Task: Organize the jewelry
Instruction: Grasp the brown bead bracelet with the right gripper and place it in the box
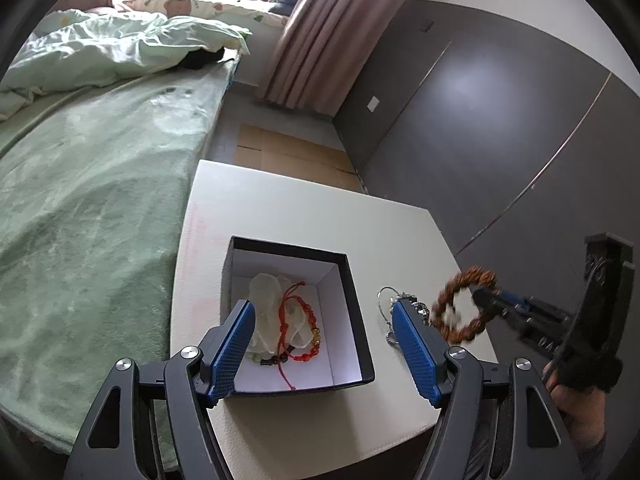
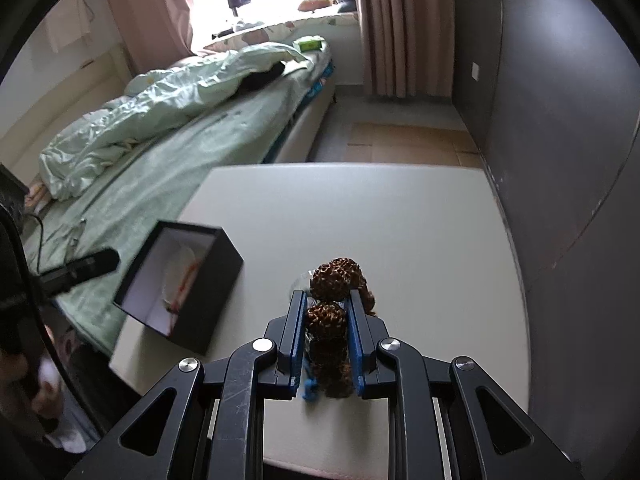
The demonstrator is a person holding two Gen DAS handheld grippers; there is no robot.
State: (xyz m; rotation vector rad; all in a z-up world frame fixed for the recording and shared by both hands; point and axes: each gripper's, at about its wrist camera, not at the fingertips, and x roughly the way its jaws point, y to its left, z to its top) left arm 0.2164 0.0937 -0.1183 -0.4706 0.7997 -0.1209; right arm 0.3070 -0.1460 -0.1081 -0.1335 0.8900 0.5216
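Note:
A black box (image 1: 356, 312) with a white inside stands on the white table (image 1: 304, 216). In it lie a red bead bracelet (image 1: 306, 322) and a pale green bangle (image 1: 266, 300). My left gripper (image 1: 323, 312) is open and empty, hovering over the box's near side. A silver chain with a ring (image 1: 389, 308) lies on the table right of the box. My right gripper (image 2: 327, 300) is shut on a brown seed-bead bracelet (image 2: 336, 276), held above the table right of the box (image 2: 218, 276). The bracelet also shows in the left wrist view (image 1: 464, 304).
A bed with green sheets (image 1: 92, 184) runs along the table's left side. A dark grey wardrobe wall (image 1: 500, 120) stands to the right. Cardboard lies on the floor (image 1: 288, 152) beyond the table. A pink curtain (image 1: 328, 32) hangs at the back.

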